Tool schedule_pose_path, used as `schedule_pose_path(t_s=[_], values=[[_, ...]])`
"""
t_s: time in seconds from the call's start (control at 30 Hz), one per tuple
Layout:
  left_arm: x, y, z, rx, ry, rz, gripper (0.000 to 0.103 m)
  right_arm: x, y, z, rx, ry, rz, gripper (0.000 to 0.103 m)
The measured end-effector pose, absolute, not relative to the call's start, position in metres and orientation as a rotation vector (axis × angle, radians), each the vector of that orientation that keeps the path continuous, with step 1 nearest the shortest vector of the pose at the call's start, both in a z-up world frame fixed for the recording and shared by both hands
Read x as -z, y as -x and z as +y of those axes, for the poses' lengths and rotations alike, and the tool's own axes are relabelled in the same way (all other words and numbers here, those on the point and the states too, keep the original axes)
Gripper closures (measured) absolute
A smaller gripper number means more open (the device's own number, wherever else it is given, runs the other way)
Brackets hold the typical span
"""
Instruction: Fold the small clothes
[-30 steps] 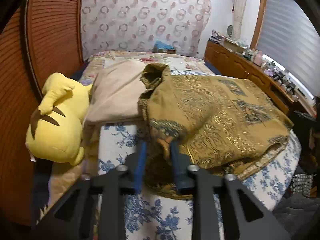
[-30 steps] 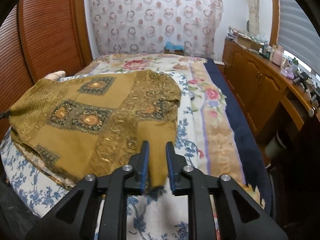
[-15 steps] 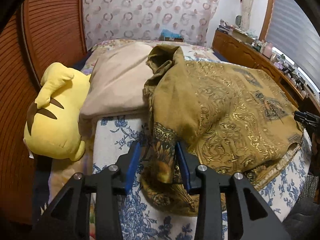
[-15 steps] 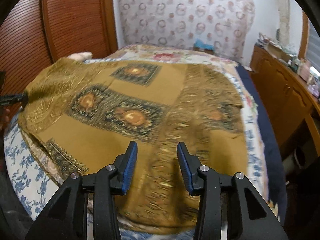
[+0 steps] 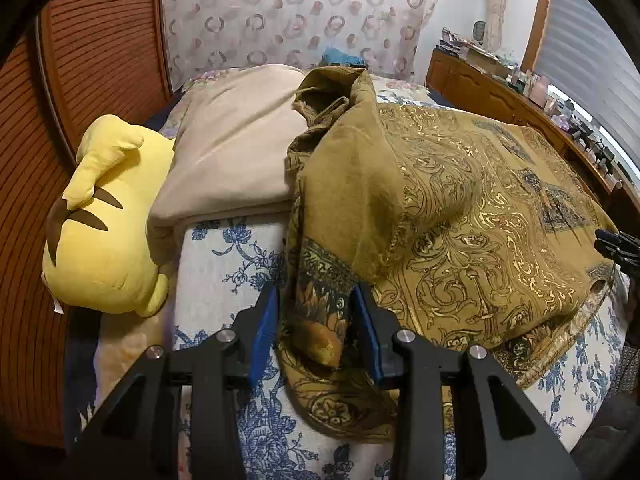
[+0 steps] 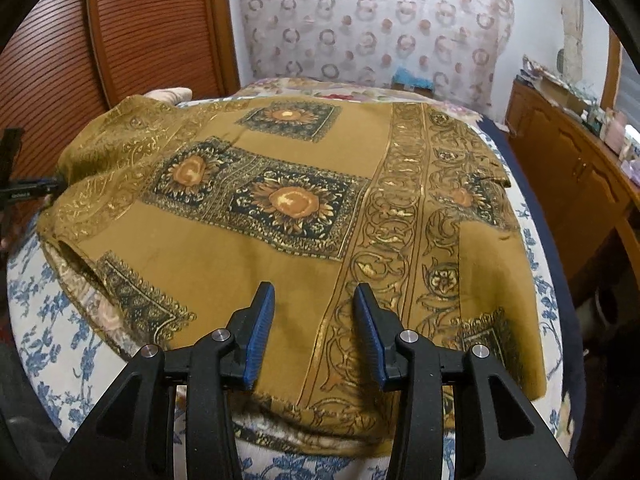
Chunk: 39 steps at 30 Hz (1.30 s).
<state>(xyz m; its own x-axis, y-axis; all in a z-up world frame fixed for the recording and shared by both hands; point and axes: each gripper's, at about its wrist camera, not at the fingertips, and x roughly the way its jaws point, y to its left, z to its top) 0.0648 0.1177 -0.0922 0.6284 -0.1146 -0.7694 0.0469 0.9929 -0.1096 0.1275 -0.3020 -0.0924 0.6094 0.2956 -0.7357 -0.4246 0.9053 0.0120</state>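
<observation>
Between the left gripper (image 5: 314, 330) pads sits a bunched, dangling fold of the mustard patterned garment (image 5: 460, 216) — jaws are spread, blue pads standing off the cloth on both sides, nothing pinched. To the gripper's left: the yellow plush toy (image 5: 104, 232) and the beige pillow (image 5: 232, 152), both near the garment's crumpled collar end. The rest of the garment spreads away to the gripper's right over the blue-floral bed cover (image 5: 224, 264).

Risks on this side:
- the loose fold hangs at the bed's near edge; with no grip on it, it could slide off and drag the layer with it
- the collar end is rucked up against the pillow — a fold made now would probably lock that lump in
- a re-grasp here may catch only the top layer, or snag the bed cover underneath

Right gripper (image 6: 316, 332): jaws also spread, hovering over the garment's near hem, pads apart with flat cloth below and between them, not gripped. From this view the garment lies mostly flat ahead of the gripper, its far-left corner by the other gripper's tip.

Risks on this side:
- cloth lies flat and taut-looking, so pads closing from above may skate off rather than gather a pinch
- the hem overhangs the bed edge near the gripper; any pull toward it could shift the whole piece
- uneven lift between the two sides would likely skew the fold line
</observation>
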Motion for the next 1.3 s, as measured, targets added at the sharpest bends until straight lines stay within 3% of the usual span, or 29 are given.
schedule_pose_path(t_s=[0.2, 0.27, 0.33, 0.7, 1.3], values=[[0.092, -0.065, 0.116, 0.124, 0.089, 0.877, 0.067, 0.094, -0.128, -0.298, -0.406, 0.196, 0.817, 0.060], [0.092, -0.066, 0.114, 0.171, 0.110, 0.880, 0.093, 0.094, -0.130, -0.300, -0.414, 0.178, 0.824, 0.059], [0.087, -0.065, 0.112, 0.200, 0.132, 0.868, 0.103, 0.095, -0.131, -0.301, -0.422, 0.164, 0.825, 0.059], [-0.015, -0.063, 0.043, 0.364, 0.076, 0.622, 0.103, 0.095, -0.129, -0.304, -0.431, 0.146, 0.824, 0.058], [-0.084, -0.124, -0.110, 0.629, -0.066, 0.561, 0.103, 0.063, -0.115, -0.335, -0.400, 0.073, 0.759, 0.058]])
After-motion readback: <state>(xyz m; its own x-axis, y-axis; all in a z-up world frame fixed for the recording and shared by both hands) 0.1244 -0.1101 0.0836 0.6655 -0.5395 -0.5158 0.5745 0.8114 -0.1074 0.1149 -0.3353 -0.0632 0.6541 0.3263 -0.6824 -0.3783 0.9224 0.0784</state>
